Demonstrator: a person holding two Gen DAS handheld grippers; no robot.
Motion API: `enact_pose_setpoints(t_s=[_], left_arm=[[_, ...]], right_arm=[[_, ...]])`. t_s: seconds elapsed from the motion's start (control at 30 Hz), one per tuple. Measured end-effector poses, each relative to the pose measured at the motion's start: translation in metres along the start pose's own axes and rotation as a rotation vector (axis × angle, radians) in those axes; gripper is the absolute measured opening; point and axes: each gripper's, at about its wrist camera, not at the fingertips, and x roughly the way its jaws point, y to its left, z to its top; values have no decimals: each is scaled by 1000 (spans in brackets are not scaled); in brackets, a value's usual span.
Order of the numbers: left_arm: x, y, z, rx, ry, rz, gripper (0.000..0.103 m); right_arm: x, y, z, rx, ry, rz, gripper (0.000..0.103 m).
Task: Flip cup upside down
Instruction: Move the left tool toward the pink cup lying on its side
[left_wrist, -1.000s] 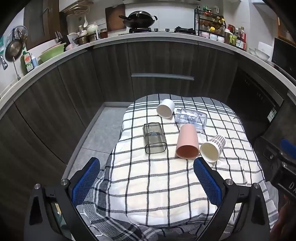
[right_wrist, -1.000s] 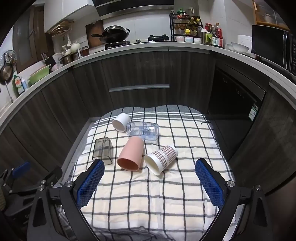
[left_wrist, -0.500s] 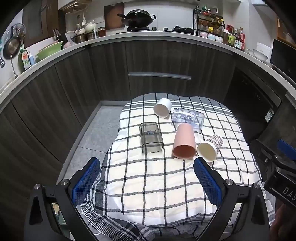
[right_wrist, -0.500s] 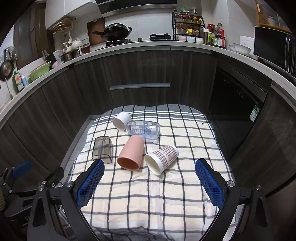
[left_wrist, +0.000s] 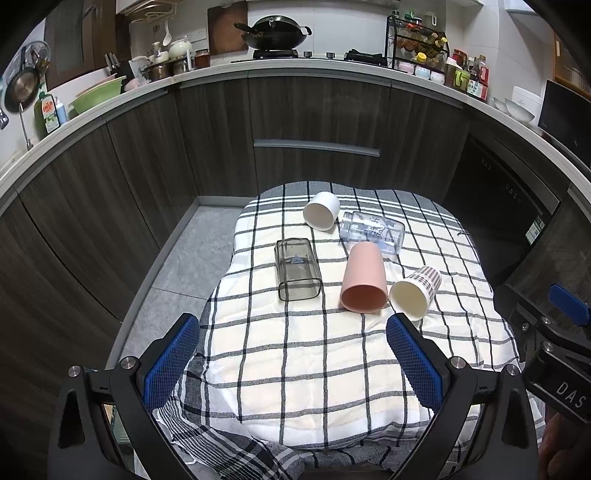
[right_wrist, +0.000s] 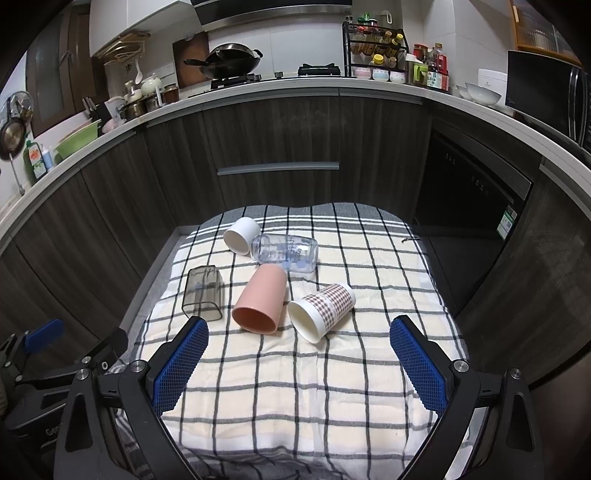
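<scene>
Five cups lying on their sides on checked cloth (right_wrist: 332, 387). Left to right: smoky clear square plastic cup (right_wrist: 204, 293), small white cup (right_wrist: 241, 235), salmon-pink tapered cup (right_wrist: 261, 300), clear bottle-like cup (right_wrist: 285, 253), plaid-patterned white paper cup (right_wrist: 320, 310). Pink cup's mouth facing camera, long axis running near-to-far. Left gripper (left_wrist: 293, 363) and right gripper (right_wrist: 299, 365) hovering, fingers spread wide, holding nothing.

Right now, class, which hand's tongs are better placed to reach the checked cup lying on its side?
Probably the right. The checked cup lies between the open right tongs, mouth toward them. For the left tongs, it sits off beside the right-hand finger, behind the pink cup.
</scene>
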Motion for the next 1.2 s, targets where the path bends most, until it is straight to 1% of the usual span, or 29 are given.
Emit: enact_pose_setpoints(t_s=[0.47,1.2], left_arm=[[6,0,7,-6,8,-1,103],[13,-4,6,-5,16,-8,103]], right_arm=[[6,0,0,4,13,-2,99],[12,-4,1,11,21,-7,99]])
